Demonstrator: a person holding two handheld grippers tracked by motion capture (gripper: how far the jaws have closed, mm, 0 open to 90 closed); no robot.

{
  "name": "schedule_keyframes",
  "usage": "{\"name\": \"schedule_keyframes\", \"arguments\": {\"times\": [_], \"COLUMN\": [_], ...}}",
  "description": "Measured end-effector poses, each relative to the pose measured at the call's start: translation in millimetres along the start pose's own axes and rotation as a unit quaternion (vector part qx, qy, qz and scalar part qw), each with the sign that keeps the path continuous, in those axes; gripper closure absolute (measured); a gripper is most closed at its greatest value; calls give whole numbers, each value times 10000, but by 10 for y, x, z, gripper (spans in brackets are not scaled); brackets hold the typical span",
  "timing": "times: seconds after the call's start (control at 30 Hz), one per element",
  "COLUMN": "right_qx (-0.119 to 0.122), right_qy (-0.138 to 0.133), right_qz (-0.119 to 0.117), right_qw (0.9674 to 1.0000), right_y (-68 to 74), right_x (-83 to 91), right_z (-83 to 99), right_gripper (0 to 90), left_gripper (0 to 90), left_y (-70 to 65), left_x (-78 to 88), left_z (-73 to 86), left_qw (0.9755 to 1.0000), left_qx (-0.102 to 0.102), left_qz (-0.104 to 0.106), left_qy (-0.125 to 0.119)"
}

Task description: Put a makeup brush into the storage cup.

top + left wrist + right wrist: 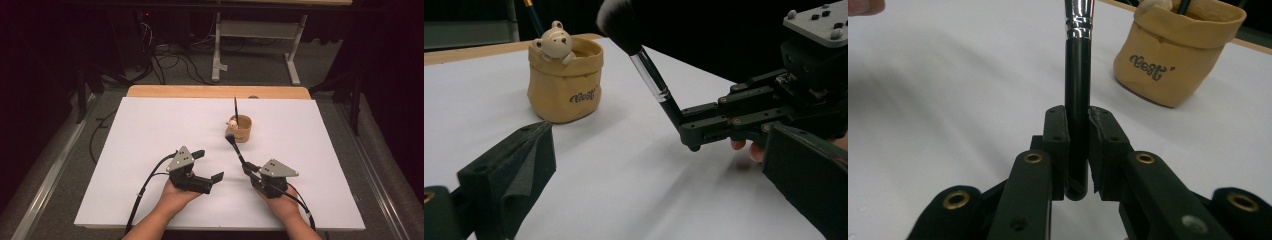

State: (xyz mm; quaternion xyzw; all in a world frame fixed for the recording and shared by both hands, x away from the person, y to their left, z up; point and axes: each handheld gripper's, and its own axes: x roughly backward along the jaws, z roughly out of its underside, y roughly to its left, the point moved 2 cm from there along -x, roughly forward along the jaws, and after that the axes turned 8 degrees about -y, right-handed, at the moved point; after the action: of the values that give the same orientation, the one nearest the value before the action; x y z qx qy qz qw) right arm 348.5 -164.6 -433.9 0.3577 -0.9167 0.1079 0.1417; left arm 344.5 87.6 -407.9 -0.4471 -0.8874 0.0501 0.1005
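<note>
A black makeup brush [236, 148] with a silver ferrule [650, 75] and a dark fluffy head [619, 22] is clamped by its handle [1078, 110] in my right gripper [248, 169], which is shut on it. The brush slants up and away toward a tan pot [240, 128] with a small bear figure [555, 41] on its rim. A thin dark brush [236, 110] stands upright in that pot. My left gripper [209, 165] rests open on the white sheet, left of the right gripper, with nothing between its jaws. In the right gripper view the pot [1175, 57] sits at the upper right.
A white sheet [150, 130] covers the table, with a wooden edge [200, 91] at the far side. Beyond the table stand a white frame [255, 40] and cables [170, 60] on the floor. Bare sheet lies left of the pot.
</note>
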Motion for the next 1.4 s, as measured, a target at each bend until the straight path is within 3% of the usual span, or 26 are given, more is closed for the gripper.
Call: {"name": "schedule_keyframes", "arguments": {"times": [0.93,1.4], "right_qx": [194,268], "right_qy": [-303,-409], "right_qz": [-438,-650], "right_qw": [9984,9967], "right_y": [294,401], "right_x": [-50,-64], "right_z": [-53,-77], "right_gripper": [815,814], "left_gripper": [21,48], "left_y": [24,53], "left_x": [27,51], "left_z": [-23,-32], "left_qw": [9999,9996], "left_qx": [100,243], "left_qz": [-32,-25], "left_qy": [-59,-155]}}
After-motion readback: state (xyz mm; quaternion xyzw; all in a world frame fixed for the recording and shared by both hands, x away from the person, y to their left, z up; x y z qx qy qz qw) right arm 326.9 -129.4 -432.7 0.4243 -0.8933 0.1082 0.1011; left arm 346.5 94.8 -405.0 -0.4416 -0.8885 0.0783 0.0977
